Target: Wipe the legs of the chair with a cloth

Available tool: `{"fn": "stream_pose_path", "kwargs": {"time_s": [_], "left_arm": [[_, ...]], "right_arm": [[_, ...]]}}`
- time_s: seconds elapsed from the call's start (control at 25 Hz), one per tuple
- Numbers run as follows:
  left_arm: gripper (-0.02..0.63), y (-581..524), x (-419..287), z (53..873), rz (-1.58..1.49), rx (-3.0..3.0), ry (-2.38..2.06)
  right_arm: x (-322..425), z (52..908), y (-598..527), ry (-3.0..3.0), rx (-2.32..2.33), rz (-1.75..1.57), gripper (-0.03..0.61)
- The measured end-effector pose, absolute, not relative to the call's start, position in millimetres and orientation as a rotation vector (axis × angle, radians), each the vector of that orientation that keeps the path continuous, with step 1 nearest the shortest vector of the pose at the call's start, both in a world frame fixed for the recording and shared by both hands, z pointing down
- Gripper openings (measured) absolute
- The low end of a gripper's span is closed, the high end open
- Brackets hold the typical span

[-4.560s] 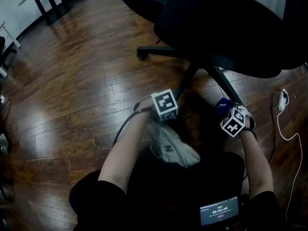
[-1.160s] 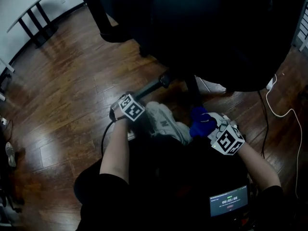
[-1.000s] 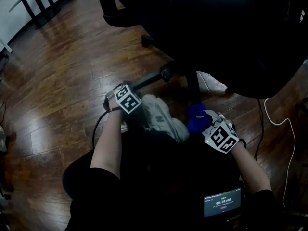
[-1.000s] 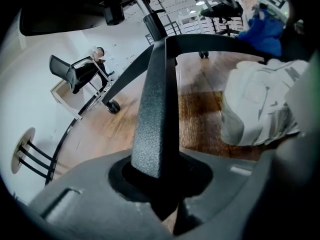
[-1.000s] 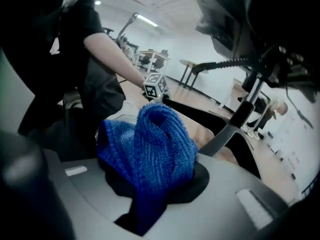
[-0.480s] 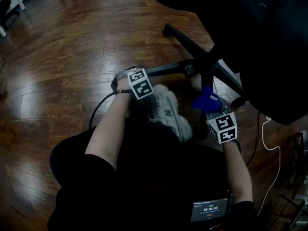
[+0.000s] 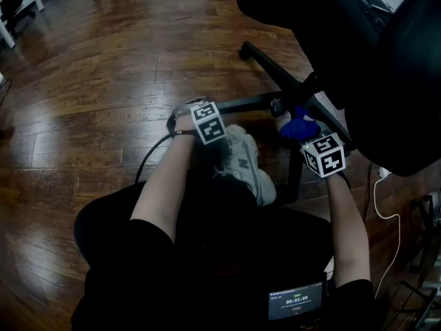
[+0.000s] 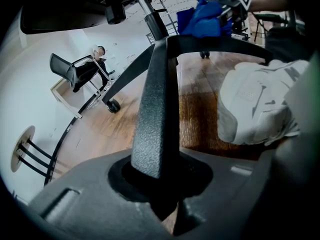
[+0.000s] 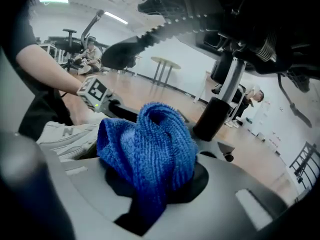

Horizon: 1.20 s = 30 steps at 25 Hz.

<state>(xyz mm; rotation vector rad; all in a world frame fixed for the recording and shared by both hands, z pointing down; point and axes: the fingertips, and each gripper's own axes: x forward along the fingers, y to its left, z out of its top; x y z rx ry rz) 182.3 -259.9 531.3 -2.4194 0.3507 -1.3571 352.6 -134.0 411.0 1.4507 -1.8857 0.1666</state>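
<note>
The cloth: how will it handle?
Soft, light and bunched. The right tool has its jaws pinched on the wad's lower fold, so the loose loops should mould round a leg.
And the left tool?
Clamped narrowly on a chair leg: stiff, textured, good for steadying.
Where does the cloth sit?
Farther off, just beside the hub where the legs meet, above the wooden floor.
</note>
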Motion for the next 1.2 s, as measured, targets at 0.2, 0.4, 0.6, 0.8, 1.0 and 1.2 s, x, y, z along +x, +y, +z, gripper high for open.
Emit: {"fn": "stream_pose_path", "kwargs": {"time_s": [0.2, 0.4, 0.6, 0.8, 1.0, 1.2], "left_arm": [[0.078, -262.3, 183.1, 533.5, -1.376, -2.428, 0.343], [0.08, -262.0, 182.6, 530.9, -1.347, -2.431, 0.37], [0.08, -260.1, 182.6, 531.1, -1.331, -2.415, 0.37], [0.078, -263.9, 183.7, 528.0, -1.315, -2.391, 0.372], [0.078, -261.3, 183.2, 529.0, -1.307, -2.396, 0.375], [0.078, -261.2, 182.5, 527.7, -1.309, -2.396, 0.37]], "right_arm": [[306.8, 442.5, -27.4, -1.952, 1.103, 0.273, 0.078], [283.8, 457.5, 29.3, -1.985, 0.987, 0.292, 0.078], [289.4, 451.4, 9.2, -2.034, 1.09, 0.276, 0.077], [329.1, 427.3, -79.5, -1.995, 1.295, 0.179, 0.078], [364.5, 401.7, -158.6, -1.902, 1.482, 0.101, 0.078], [359.3, 402.3, -147.3, -1.905, 1.464, 0.109, 0.08]]}}
